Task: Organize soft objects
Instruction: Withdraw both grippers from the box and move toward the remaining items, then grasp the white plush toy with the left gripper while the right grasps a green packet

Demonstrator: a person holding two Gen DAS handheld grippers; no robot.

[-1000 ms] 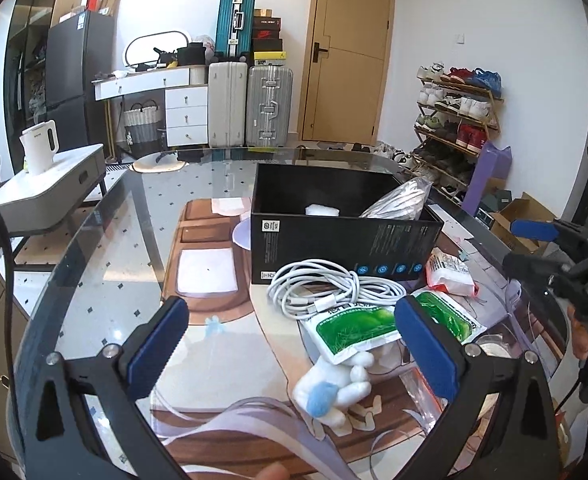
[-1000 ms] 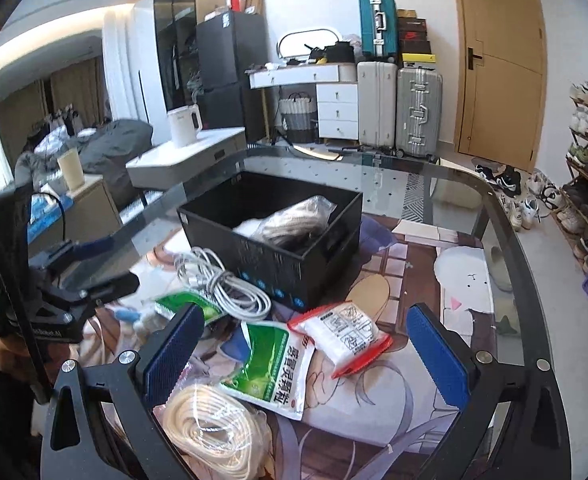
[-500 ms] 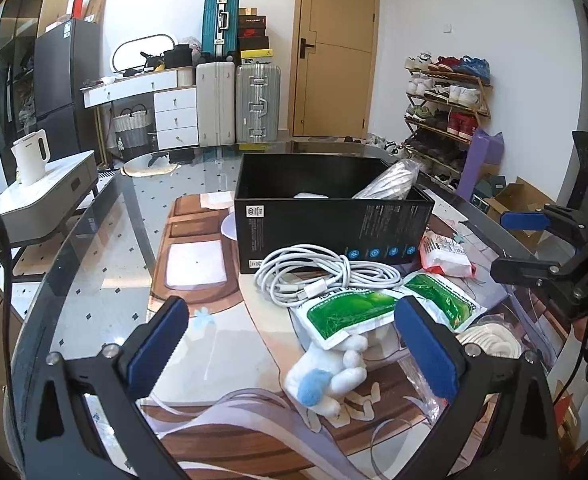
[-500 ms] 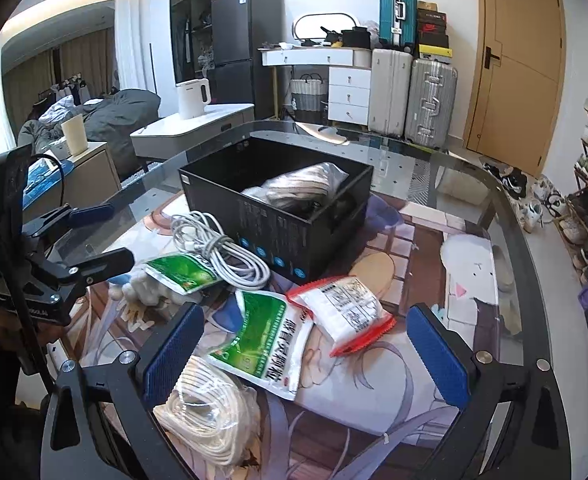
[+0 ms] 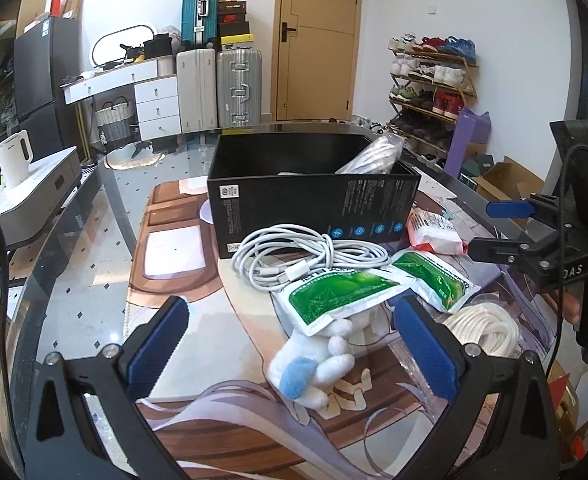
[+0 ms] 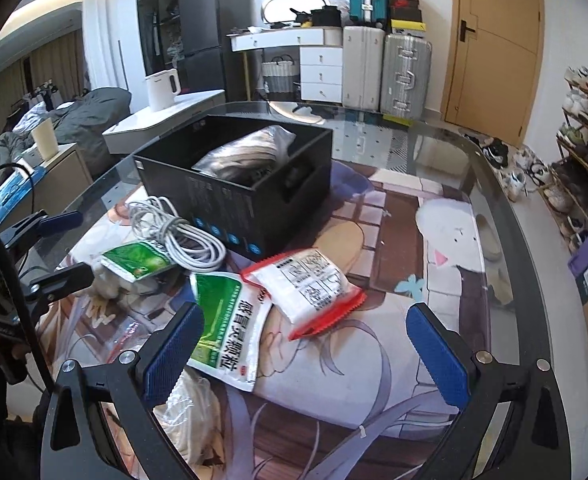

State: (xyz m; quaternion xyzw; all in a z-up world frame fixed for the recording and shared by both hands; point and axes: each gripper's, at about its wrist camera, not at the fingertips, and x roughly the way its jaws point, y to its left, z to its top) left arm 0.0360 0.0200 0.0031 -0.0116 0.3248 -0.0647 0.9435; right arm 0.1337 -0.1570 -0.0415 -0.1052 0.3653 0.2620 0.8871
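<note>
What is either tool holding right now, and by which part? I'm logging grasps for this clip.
Nothing. The left tool and the right tool are both open and empty, above the plush toy and the green packet.

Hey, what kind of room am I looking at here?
Most likely a lived-in home, a dining or entry area: a shoe rack by the wooden door, suitcases against the wall, and a cluttered glass table.
</note>
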